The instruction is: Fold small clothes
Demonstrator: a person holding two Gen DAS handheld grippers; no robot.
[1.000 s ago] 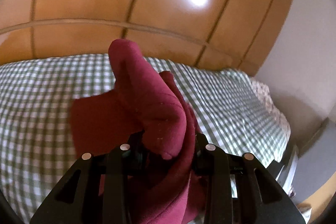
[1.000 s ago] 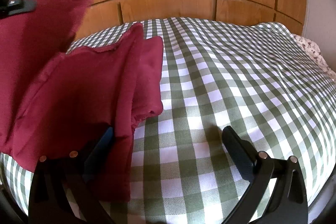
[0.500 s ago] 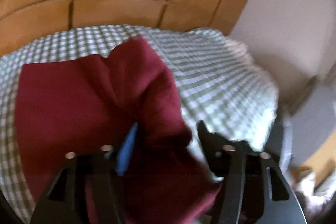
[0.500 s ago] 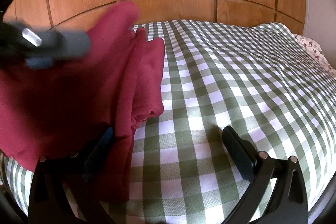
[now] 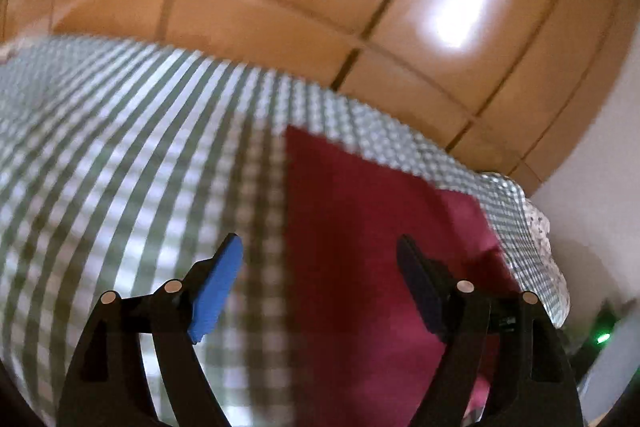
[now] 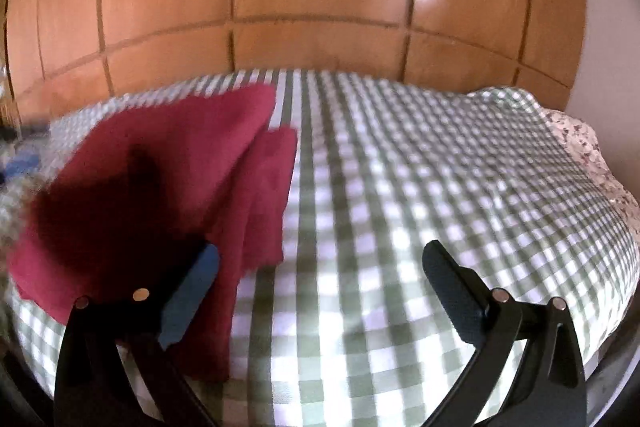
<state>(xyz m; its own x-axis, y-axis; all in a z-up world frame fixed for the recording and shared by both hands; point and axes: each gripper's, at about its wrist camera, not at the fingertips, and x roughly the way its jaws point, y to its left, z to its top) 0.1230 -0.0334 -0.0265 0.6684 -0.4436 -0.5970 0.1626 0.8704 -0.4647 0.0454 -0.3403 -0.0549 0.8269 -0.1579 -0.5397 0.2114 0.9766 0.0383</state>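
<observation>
A dark red garment (image 6: 168, 187) lies folded flat on the green-and-white checked bed cover (image 6: 440, 187), at the left in the right wrist view. In the left wrist view the same garment (image 5: 360, 247) lies at centre right, its left edge running between the jaws. My left gripper (image 5: 320, 267) hovers above that edge with its jaws opening wide and nothing pressed between them. My right gripper (image 6: 320, 271) stands open above the cover, its blue-padded left finger (image 6: 192, 299) over the garment's right edge, nothing held.
A glossy wooden panelled headboard (image 6: 320, 7) rises behind the bed. A floral patterned cloth (image 6: 580, 139) lies at the bed's right edge beside a white wall. A dim object with a green light (image 5: 602, 337) sits low at the right beyond the bed.
The left gripper let go of the red garment, which dropped folded flat onto the bed, and swung away to the left of it. The right gripper rose a little, still open.
</observation>
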